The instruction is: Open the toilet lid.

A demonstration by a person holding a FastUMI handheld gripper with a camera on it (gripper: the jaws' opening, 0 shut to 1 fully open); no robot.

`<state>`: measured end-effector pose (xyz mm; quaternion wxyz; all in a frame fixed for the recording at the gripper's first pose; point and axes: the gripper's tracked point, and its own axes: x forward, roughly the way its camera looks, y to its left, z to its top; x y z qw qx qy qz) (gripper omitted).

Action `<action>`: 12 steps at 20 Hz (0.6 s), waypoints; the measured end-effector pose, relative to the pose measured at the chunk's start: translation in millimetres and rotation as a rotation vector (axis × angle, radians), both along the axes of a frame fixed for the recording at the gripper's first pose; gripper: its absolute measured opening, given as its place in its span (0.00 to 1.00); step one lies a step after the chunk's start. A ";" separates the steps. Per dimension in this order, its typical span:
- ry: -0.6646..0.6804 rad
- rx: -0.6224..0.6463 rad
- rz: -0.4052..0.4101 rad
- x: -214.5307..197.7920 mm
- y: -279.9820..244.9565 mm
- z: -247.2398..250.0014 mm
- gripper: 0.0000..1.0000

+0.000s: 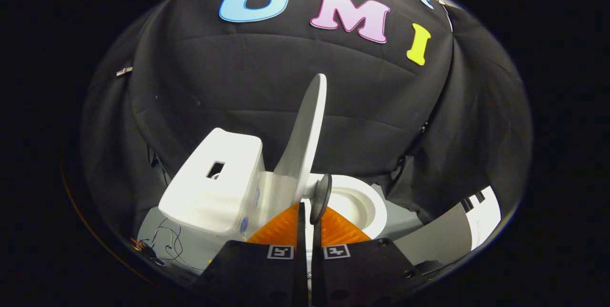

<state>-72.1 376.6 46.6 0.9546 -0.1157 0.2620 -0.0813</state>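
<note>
Gripper view: I held the tool (309, 211) with its two orange fingers (281, 228) drawn together, apparently clamped on the small dark round knob (321, 197) at the white plastic toilet lid (305, 130). The one lid stood raised near upright, between the single white tank (214, 183) and the one open bowl (367, 202). Lifting looked almost finished; next I would need to let go gently.

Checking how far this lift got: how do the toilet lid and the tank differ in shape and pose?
The lid is a thin flat panel raised nearly upright; the tank is a thick, blocky box beside it. The lid's lower part sits just ahead of the near-closed gripper, beside a dark knob; the tank sits apart. Both are white.
</note>
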 end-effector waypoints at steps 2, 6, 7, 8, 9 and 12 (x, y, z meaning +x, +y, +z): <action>-0.004 -0.016 0.000 0.0 8.1 0.5 0.08; -0.011 -0.051 0.016 2.1 26.8 -1.8 0.08; -0.014 -0.062 0.022 1.1 31.8 -2.1 0.08; -0.020 -0.071 0.024 0.2 39.9 -3.2 0.08; -0.018 -0.080 0.030 -0.8 46.3 -5.1 0.08; -0.026 -0.110 0.029 1.1 58.2 -7.9 0.08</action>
